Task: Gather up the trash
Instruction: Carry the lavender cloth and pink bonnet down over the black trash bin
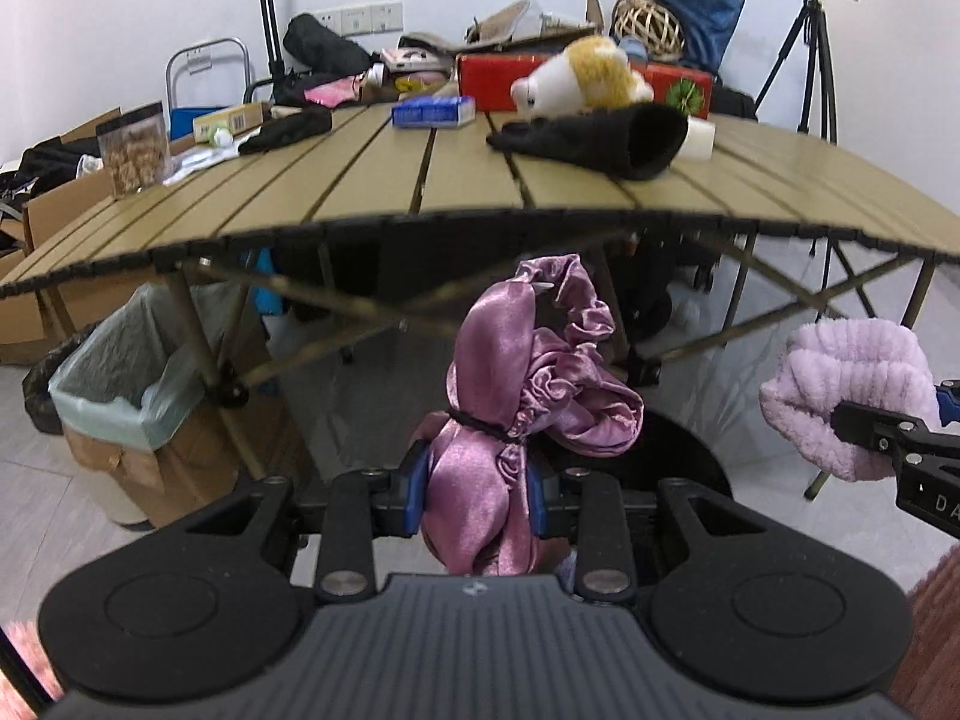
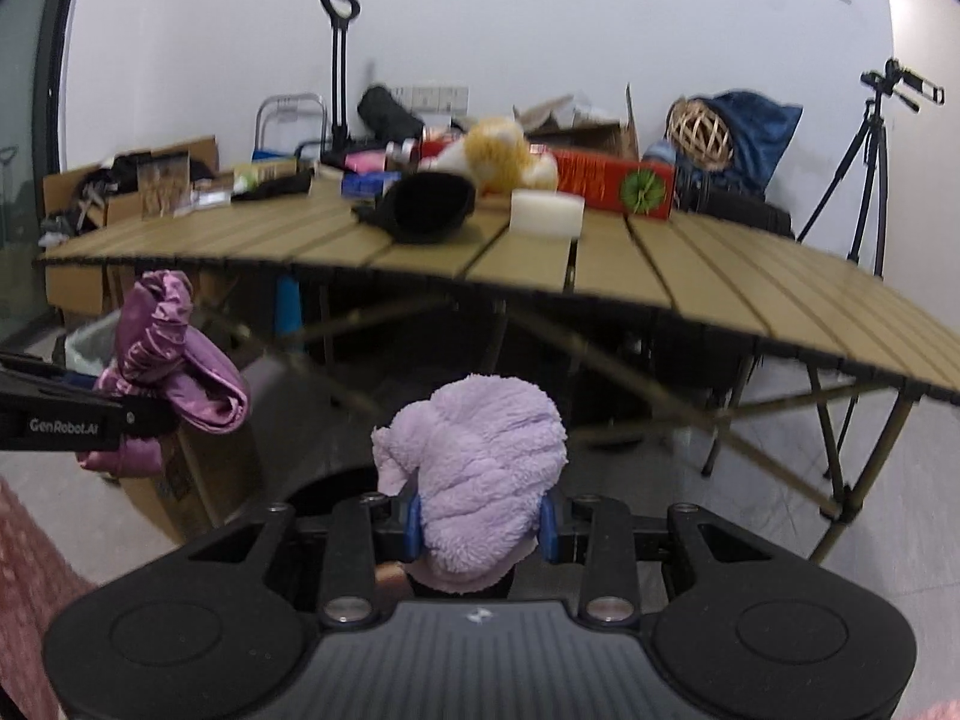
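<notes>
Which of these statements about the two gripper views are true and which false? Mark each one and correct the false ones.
1. The left gripper is clamped on a pink satin cloth. True.
2. The right gripper holds nothing. False: it grips a fluffy lilac cloth.
3. A plush toy lies on the table. True.
4. The bin stands on the table. False: it stands on the floor, beside a table leg.
5. The bin has a liner bag. True.
</notes>
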### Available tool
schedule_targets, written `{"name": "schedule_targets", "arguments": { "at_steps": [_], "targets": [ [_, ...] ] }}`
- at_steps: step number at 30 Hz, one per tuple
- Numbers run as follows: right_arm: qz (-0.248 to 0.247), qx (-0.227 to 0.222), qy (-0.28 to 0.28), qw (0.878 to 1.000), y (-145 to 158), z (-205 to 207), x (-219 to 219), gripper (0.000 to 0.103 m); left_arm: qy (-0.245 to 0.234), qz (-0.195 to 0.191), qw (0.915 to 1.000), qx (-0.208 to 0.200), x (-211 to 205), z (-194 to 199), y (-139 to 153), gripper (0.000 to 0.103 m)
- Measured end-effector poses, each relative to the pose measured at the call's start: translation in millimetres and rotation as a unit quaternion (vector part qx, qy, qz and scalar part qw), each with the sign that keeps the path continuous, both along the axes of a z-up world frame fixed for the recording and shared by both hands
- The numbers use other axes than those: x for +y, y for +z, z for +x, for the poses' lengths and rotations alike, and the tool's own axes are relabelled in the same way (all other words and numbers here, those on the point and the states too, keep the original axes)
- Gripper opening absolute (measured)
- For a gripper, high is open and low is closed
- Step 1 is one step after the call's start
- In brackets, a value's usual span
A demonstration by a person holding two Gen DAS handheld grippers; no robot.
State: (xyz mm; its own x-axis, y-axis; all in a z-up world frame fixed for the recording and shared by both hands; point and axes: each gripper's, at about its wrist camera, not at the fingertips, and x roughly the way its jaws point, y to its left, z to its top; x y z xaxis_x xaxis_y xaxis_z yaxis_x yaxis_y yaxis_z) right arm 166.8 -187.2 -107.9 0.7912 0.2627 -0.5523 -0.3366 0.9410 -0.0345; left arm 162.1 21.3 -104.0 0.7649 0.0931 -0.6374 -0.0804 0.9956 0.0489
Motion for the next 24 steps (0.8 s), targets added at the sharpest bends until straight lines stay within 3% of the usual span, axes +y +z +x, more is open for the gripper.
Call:
{"name": "schedule_targets", "arguments": {
  "at_steps": [8, 15, 24],
  "targets": [
    [-0.027, 0.086, -0.003, 0.996, -28, 0, -1, 0.034, 0.002, 0.009, 0.9991, 0.043, -1, -7, -20, 0.032],
    [-0.048, 0.169, -0.019, 0.984, -54, 10, -4, 0.034, 0.015, 0.006, 0.9972, 0.073, 6, -5, -31, 0.032],
    [-0.062, 0.203, -0.019, 0.977, -68, 23, 11, 0.034, 0.040, 0.005, 0.9932, 0.109, 23, -3, -45, 0.032]
  ]
}}
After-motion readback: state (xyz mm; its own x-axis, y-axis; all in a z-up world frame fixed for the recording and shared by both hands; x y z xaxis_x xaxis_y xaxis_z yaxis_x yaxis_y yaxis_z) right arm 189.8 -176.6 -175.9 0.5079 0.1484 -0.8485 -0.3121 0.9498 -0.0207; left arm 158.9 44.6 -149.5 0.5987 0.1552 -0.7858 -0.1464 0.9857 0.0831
